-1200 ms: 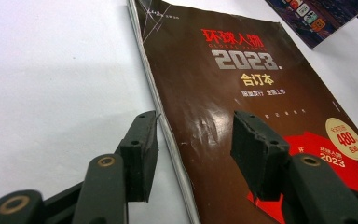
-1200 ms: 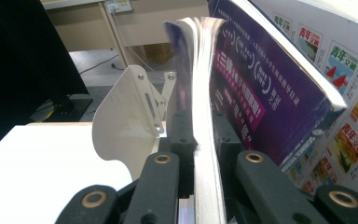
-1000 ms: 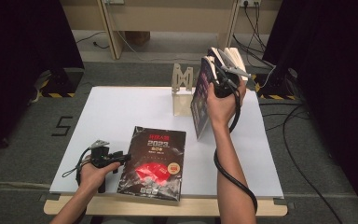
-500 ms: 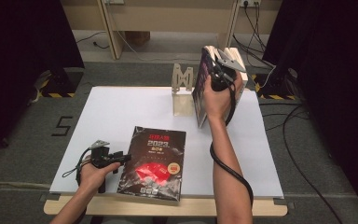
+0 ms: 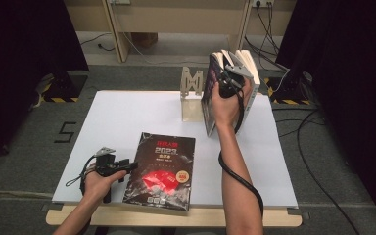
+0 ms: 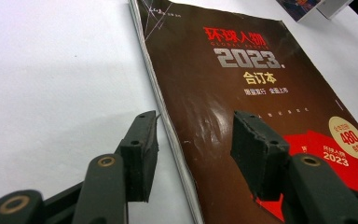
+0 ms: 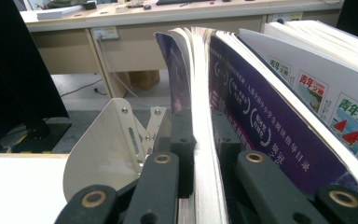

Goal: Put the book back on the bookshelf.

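A dark magazine with red artwork and "2023" on its cover lies flat near the table's front edge. My left gripper rests at its left side and is open. One jaw is over the white table and the other over the cover, with neither pressing on it. At the back right, my right gripper is shut on the top edge of a purple-covered magazine, pinching its pages. That magazine stands nearly upright on the table.
A pale metal bookend stands just left of the held magazine. Other white-covered books lean behind it on the right. The white table has bare room at left and centre. Desks and cables lie beyond.
The right gripper has shifted slightly up and left with the purple magazine, which now stands more upright beside the bookend. The left gripper has not moved.
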The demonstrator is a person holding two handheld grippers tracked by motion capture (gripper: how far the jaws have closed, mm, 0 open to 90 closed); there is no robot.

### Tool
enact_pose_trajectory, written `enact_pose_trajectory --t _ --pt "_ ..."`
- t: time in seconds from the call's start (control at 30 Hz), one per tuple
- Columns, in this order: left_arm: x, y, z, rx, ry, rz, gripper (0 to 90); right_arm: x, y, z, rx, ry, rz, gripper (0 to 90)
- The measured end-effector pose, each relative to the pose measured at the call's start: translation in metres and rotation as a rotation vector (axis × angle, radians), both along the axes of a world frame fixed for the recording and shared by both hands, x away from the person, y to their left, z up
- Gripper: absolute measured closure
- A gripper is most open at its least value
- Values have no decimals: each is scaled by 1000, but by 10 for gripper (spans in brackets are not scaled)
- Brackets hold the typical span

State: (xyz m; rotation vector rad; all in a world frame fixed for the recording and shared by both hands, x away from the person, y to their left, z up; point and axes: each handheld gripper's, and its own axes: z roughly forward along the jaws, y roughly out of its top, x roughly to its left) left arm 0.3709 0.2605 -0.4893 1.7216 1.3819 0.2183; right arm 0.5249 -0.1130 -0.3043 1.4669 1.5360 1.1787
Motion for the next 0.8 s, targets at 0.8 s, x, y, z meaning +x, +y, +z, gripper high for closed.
enact_pose_trajectory --t 0.8 --pt "0 -2 -1 1 -1 -1 499 4 -12 4 58 143 21 777"
